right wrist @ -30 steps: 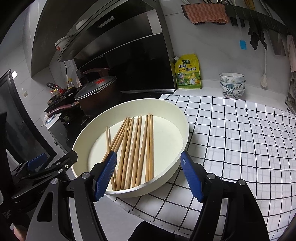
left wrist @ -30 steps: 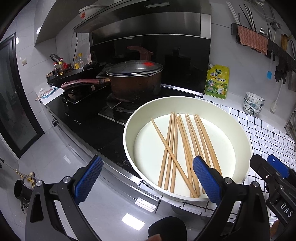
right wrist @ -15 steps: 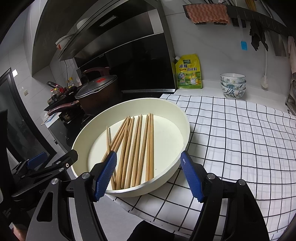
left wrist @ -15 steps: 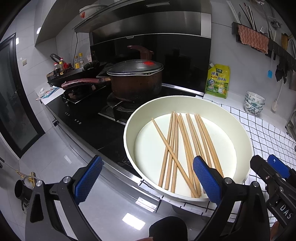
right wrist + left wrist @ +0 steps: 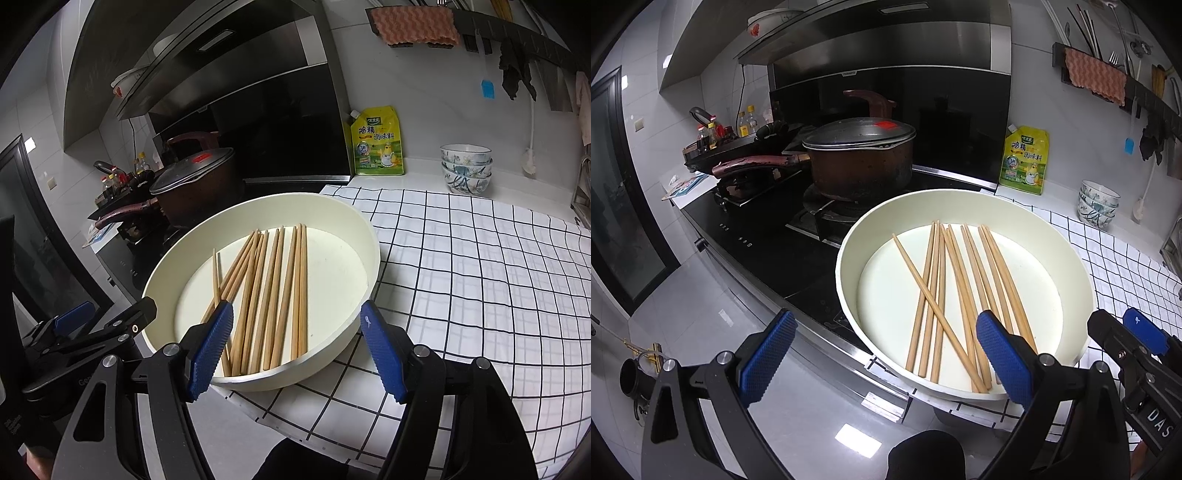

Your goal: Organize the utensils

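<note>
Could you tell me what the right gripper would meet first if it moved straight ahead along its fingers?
Probably the near rim of the white basin, then the chopsticks inside; the right gripper is open, though depth is uncertain.

**Chopsticks loose in the basin**

I see a bundle of plain light-wood chopsticks (image 5: pixel 964 291) lying flat on the floor of a round cream-white basin (image 5: pixel 849 236). Most run roughly parallel, side by side, their near ends against the wall closest to me. 1 stick (image 5: pixel 932 306) lies diagonally across the others. The basin sits upright at the edge of a black-gridded white mat (image 5: pixel 480 258), just beside the stove.
</note>
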